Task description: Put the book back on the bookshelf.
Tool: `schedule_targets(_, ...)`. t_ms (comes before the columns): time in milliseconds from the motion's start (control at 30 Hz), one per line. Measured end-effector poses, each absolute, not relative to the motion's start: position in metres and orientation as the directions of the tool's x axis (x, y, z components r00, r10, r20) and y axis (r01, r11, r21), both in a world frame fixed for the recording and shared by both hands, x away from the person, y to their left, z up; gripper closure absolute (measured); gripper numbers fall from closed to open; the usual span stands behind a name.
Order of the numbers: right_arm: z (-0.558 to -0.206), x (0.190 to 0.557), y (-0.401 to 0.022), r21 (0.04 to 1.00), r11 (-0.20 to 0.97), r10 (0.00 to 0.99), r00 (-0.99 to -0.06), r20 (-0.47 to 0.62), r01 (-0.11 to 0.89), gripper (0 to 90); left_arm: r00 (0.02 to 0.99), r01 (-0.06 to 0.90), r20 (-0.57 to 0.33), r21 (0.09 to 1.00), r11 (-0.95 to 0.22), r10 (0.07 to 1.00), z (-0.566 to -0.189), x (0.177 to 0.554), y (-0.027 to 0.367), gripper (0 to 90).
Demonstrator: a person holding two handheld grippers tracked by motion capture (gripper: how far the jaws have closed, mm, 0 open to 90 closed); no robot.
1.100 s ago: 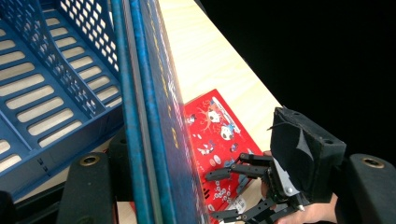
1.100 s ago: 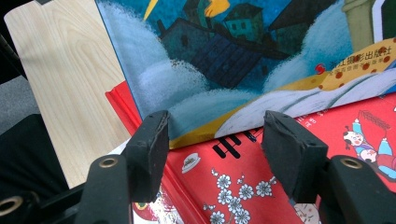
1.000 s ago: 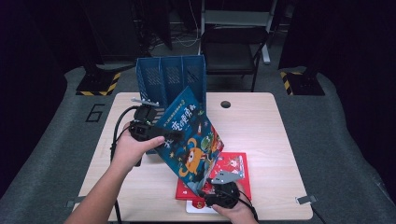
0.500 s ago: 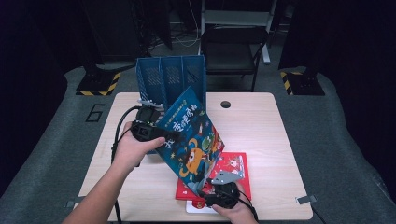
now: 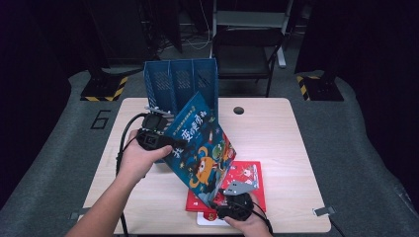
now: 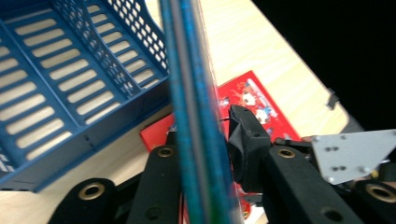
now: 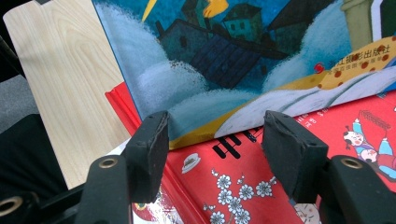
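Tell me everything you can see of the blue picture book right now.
The blue picture book has a glossy dark blue cover with an orange cartoon creature and pale lettering. It stands tilted in front of the blue file rack, its lower corner down on the red book lying flat on the table. The left gripper is clamped on its upper left edge; the right gripper sits open at its lower edge.

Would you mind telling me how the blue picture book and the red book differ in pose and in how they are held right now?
The blue picture book is tilted up on its lower edge, while the red book lies flat on the table. The blue picture book is clamped at its upper edge by the left gripper; the red book is in no gripper, though the open right gripper hovers over it. The blue one rests on the red one. Both have illustrated covers.
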State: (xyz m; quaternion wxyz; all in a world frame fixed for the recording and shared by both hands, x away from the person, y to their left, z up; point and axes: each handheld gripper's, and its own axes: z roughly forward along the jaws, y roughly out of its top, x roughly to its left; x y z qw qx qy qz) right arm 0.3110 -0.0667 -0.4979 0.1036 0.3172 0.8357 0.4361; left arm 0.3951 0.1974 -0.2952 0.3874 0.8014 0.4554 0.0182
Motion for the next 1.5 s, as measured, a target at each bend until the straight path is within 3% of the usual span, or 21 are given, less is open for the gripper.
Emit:
schedule_targets(167, -0.498, 0.31, -0.067, 0.797, 0.399, 0.632, -0.766, 0.12, 0.454, 40.1, 0.588, 0.707, -0.323, 0.651, -0.277, 0.742, -0.296, 0.394, 0.2, 76.7)
schedule_targets(367, -0.497, 0.31, -0.064, 0.79, 0.388, 0.632, -0.761, 0.146, 0.474, 35.1, 0.558, 0.748, -0.398, 0.622, -0.234, 0.728, -0.298, 0.405, 0.208, 79.2)
schedule_targets(567, -0.495, 0.309, -0.062, 0.781, 0.394, 0.625, -0.764, 0.159, 0.485, 33.7, 0.561, 0.75, -0.394, 0.614, -0.245, 0.728, -0.291, 0.414, 0.199, 80.9)
schedule_targets(867, -0.495, 0.305, -0.052, 0.775, 0.417, 0.63, -0.766, 0.131, 0.476, 33.8, 0.578, 0.745, -0.391, 0.611, -0.267, 0.716, -0.283, 0.418, 0.188, 82.6)
schedule_targets(1133, -0.495, 0.305, -0.053, 0.777, 0.413, 0.642, -0.757, 0.121, 0.474, 35.3, 0.548, 0.747, -0.441, 0.64, -0.179, 0.711, -0.288, 0.419, 0.202, 83.0)
schedule_targets(1500, -0.495, 0.311, -0.054, 0.782, 0.401, 0.653, -0.747, 0.122, 0.478, 36.2, 0.561, 0.741, -0.471, 0.652, -0.159, 0.68, -0.286, 0.418, 0.203, 83.0)
